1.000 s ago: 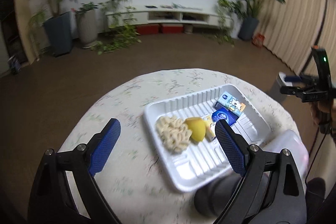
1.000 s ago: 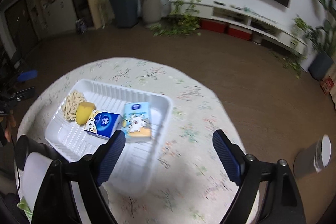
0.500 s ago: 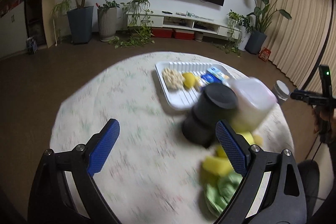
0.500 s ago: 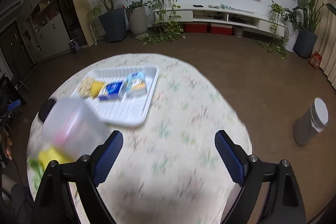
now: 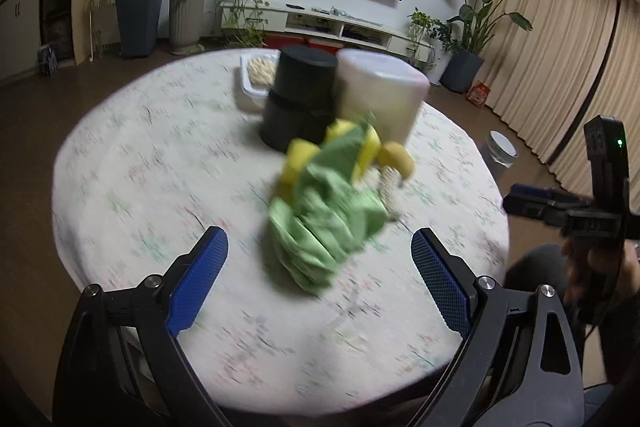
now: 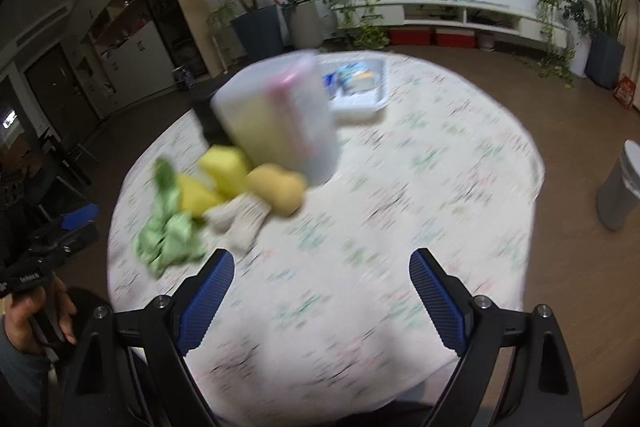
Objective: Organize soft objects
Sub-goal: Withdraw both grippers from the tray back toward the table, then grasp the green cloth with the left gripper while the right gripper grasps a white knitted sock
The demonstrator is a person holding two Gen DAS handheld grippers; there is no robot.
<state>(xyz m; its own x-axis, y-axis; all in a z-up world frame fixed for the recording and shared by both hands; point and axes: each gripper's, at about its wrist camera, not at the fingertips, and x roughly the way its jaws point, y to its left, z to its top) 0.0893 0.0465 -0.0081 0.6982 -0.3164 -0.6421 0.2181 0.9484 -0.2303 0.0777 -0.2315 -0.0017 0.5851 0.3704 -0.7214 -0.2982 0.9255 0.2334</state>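
A crumpled green cloth (image 5: 326,219) lies on the round table, just ahead of my open left gripper (image 5: 320,283). Yellow sponges (image 5: 298,157) and a knitted beige piece (image 5: 390,187) sit behind it. In the right wrist view the same pile shows as the green cloth (image 6: 166,233), yellow sponges (image 6: 226,169), a tan sponge (image 6: 280,189) and the beige piece (image 6: 240,217), left of and beyond my open right gripper (image 6: 322,297). Neither gripper holds anything. The white tray (image 6: 360,103) with packets stands at the far side. Both views are blurred.
A black canister (image 5: 300,95) and a translucent lidded container (image 5: 380,95) stand behind the pile, between it and the tray (image 5: 252,83). A grey bin (image 6: 624,187) stands on the floor to the right. A hand (image 6: 28,311) holds the other gripper at the table's edge.
Both grippers have pulled back from the tray towards the near side of the table. The pile of soft things has come into view in front of them. Both stay open.
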